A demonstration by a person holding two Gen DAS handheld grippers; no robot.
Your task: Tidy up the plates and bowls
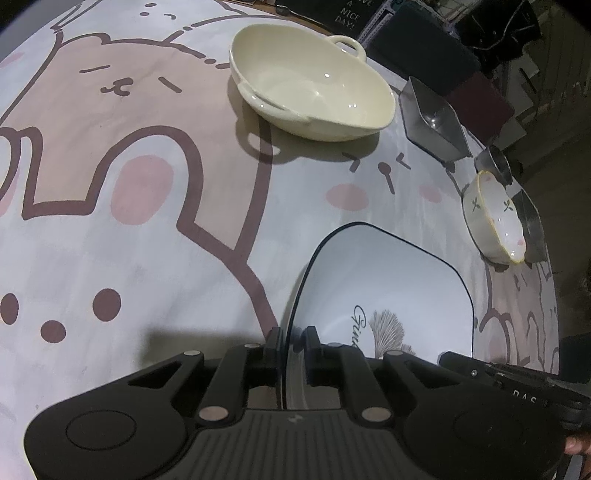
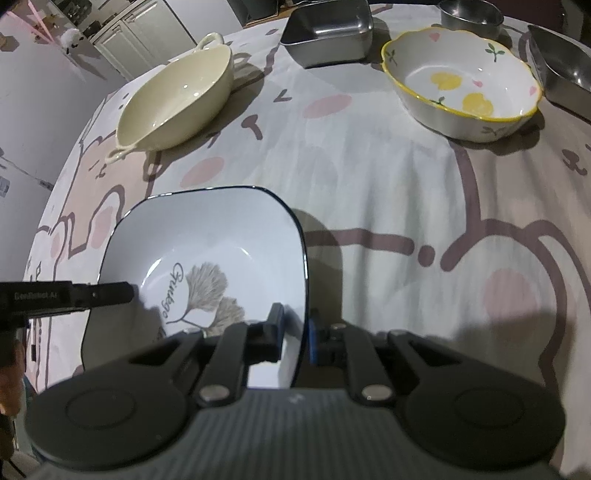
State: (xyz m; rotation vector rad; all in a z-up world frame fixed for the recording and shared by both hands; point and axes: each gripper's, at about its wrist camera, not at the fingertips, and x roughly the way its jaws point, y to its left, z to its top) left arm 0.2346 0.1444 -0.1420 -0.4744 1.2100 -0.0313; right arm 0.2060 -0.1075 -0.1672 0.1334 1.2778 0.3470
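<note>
- White glazed, dark-rimmed and square, the plate (image 2: 221, 236) is pinched on two opposite edges: the left gripper (image 1: 291, 345) has its black fingers closed on the plate's left rim, one pad inside the rim and one outside.
- The right gripper (image 2: 295, 325) is clamped the same way on the plate's right rim; its outer pad is blue.
- The plate carries a leaf print and script lettering in its well, and sits low over the tablecloth (image 1: 147, 229), at the near side of the table. Whether it rests on the cloth I cannot tell.
- The cloth is pale, printed with pink and brown cartoon bears and rabbits, and covers the whole top.
- Beyond the plate, to the left, stands a cream two-handled bowl (image 1: 310, 85), well apart from it.
- To the right stands a floral bowl (image 2: 461, 81) with a yellow scalloped rim, also well apart.
- Along the far edge sit a steel rectangular tray (image 2: 328, 33), a small steel cup (image 2: 471, 14) and a second steel tray (image 2: 561, 66) just beside the floral bowl.
- Open cloth lies between the plate and both bowls, and widely to the plate's left.
- Past the table, white cabinets (image 2: 144, 37) and a dark shelf area show dimly.
</note>
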